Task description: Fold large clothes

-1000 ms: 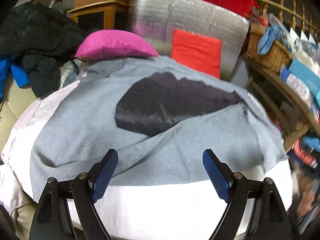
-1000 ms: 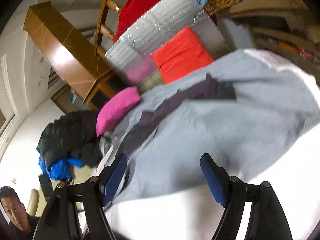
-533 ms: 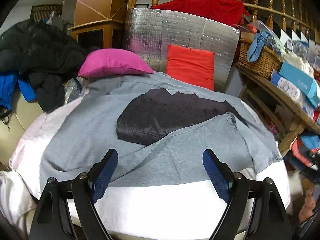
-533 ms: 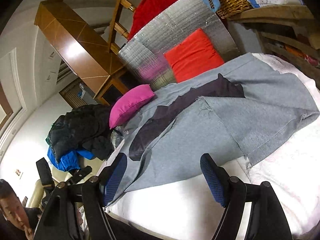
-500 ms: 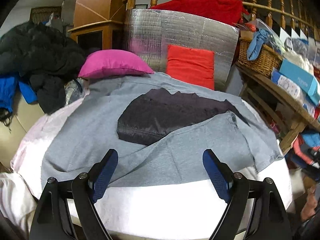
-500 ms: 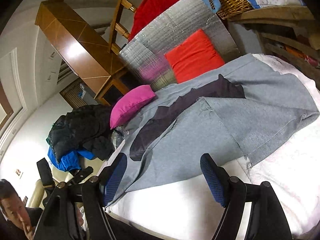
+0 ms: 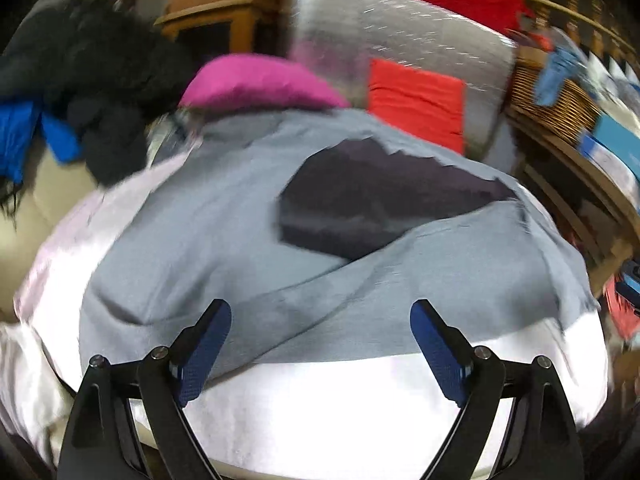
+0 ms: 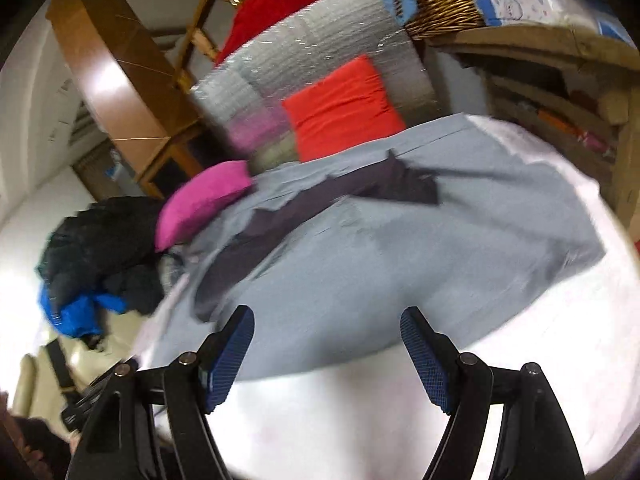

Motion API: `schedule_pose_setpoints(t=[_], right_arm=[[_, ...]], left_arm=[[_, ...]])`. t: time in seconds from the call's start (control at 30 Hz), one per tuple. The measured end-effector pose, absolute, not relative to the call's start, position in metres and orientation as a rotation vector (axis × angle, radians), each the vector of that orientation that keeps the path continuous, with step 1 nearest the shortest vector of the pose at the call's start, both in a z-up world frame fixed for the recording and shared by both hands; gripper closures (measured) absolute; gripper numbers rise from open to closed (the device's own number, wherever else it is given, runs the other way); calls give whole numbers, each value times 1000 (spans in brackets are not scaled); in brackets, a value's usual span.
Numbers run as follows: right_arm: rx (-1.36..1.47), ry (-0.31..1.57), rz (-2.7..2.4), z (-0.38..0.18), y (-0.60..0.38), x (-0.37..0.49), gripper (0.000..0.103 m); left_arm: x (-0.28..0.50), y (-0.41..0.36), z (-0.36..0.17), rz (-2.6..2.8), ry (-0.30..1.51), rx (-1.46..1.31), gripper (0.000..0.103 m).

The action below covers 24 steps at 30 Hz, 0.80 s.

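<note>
Grey garment (image 7: 224, 240) spread flat on white-covered surface (image 7: 360, 408), dark lining (image 7: 376, 204) exposed; left gripper (image 7: 320, 344) and right gripper (image 8: 326, 354) both wide apart, empty, near the hem; risk: pinching the underlying cover with the cloth, dragging both.

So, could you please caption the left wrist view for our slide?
Open left tool over a grey garment spread on white bedding.
</note>
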State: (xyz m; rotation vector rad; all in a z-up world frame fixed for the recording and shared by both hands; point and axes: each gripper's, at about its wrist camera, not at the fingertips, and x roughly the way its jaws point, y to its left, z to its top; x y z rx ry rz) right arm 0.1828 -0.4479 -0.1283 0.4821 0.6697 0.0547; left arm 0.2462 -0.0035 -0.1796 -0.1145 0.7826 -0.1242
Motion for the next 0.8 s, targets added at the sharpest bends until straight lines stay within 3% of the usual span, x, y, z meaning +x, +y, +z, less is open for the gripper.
schedule_pose_setpoints(t=[0.27, 0.53, 0.67, 0.7, 0.73, 0.8], right_arm=[[406, 822, 20, -171, -492, 302, 24], [68, 800, 0, -184, -461, 369, 23], [37, 927, 62, -209, -451, 404, 24], [44, 941, 65, -214, -450, 407, 30], [55, 939, 48, -215, -449, 408, 58], [111, 938, 56, -211, -454, 406, 96]], left_arm=[[284, 29, -221, -19, 828, -202, 12], [295, 34, -237, 20, 822, -204, 12], [299, 34, -242, 35, 837, -178, 12], [300, 36, -244, 45, 840, -181, 12], [300, 40, -244, 53, 840, -188, 12], [299, 51, -244, 73, 838, -215, 12]])
